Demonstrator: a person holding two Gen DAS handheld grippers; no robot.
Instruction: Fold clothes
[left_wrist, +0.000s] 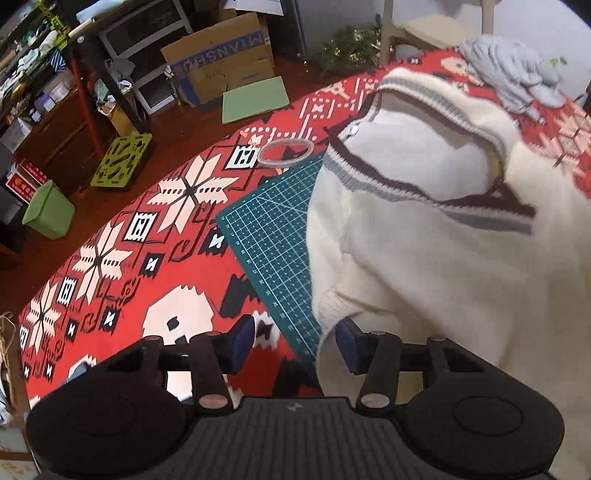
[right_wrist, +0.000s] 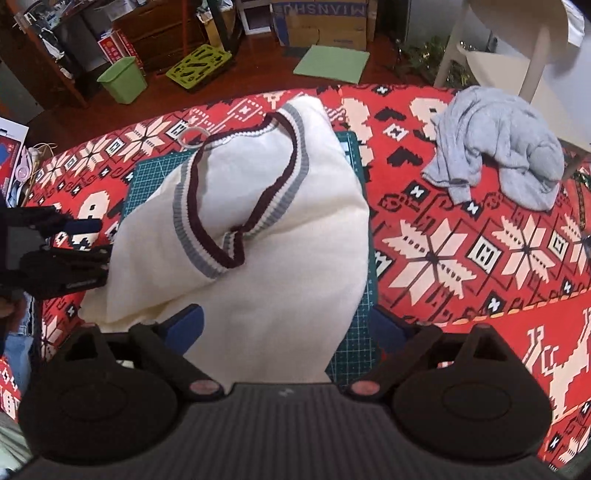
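Note:
A cream knit sweater (left_wrist: 424, 258) (right_wrist: 258, 229) with a maroon and grey V-neck trim lies bunched on a green cutting mat (left_wrist: 273, 229) (right_wrist: 147, 173). Both rest on the red patterned tablecloth (left_wrist: 129, 258) (right_wrist: 461, 221). My left gripper (left_wrist: 295, 343) is open at the sweater's left edge, and the cream hem reaches its right blue pad (left_wrist: 349, 345). The right wrist view shows the left gripper (right_wrist: 98, 240) at the far left, against the sweater's side. My right gripper (right_wrist: 288, 328) is wide open, with the sweater's near part lying between its fingers.
A crumpled grey garment (right_wrist: 495, 144) (left_wrist: 517, 74) lies on the cloth at the back right. A clear tape ring (left_wrist: 284, 151) (right_wrist: 194, 136) sits beyond the mat. Off the table, the floor holds a green bin (right_wrist: 123, 79), a cardboard box (left_wrist: 221, 66) and a white chair (right_wrist: 491, 55).

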